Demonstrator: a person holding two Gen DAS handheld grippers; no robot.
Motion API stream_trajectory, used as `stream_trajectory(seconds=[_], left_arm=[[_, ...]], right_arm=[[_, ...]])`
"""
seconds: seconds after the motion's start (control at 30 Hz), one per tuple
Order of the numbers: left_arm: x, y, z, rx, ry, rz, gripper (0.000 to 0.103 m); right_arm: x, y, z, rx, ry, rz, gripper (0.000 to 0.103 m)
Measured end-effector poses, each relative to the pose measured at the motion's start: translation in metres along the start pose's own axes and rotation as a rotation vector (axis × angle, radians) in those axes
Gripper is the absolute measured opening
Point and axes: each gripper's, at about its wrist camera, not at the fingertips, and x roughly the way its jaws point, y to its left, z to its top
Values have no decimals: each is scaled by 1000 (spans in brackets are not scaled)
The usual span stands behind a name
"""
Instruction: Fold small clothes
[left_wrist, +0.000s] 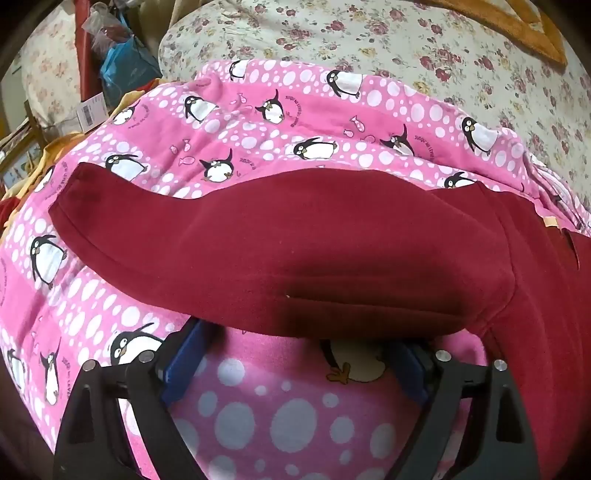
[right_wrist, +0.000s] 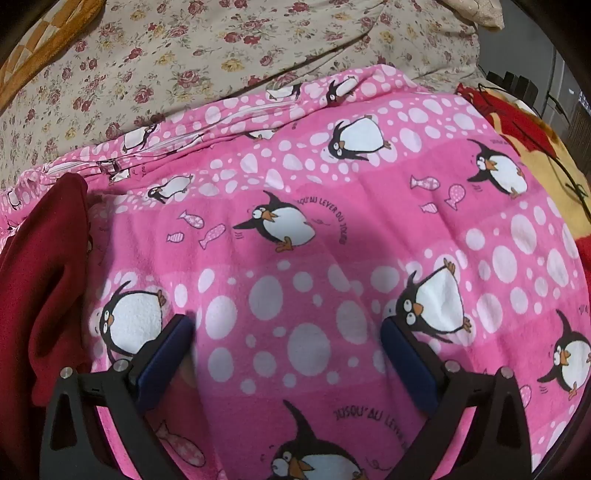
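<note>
Both jaws wide, empty. Left gripper (left_wrist: 295, 354) sits at the near hem of the maroon garment (left_wrist: 295, 251), flat on the penguin blanket (right_wrist: 295, 240); right gripper (right_wrist: 288, 339) over bare blanket beside it.

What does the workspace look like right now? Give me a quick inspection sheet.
Surface: pink penguin blanket spread over a floral bedsheet.
Job's things: dark red garment lying on the blanket, a long part stretched sideways; it shows at the left edge of the right wrist view.
Clutter: blue plastic bag and a barcode tag beyond the bed; orange checked cloth on the sheet; red and yellow blanket at the right.
Grippers: left claw open, just short of the garment's near edge; right claw open over bare blanket, holding nothing.
Cables: black cable across the red and yellow blanket.
Surroundings: bedroom, little else clear.
</note>
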Motion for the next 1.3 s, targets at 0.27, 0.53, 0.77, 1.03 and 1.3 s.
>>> stream_trajectory(seconds=[0.27, 0.53, 0.77, 1.03, 1.3], left_arm=[[0, -1, 1, 0, 1, 3, 72], [-21, -2, -7, -10, 42, -42, 65], [-84, -23, -20, 53, -72, -88, 61], [-131, -53, -37, 121, -82, -225, 61], [-155, -74, -46, 196, -120, -244, 61]], right_arm=[[0, 0, 0, 0, 0, -1, 103], [0, 0, 0, 0, 1, 0, 103], [0, -1, 0, 0, 0, -1, 103], [1, 2, 1, -7, 6, -9, 103], [-36, 13, -14, -59, -59, -24, 103]])
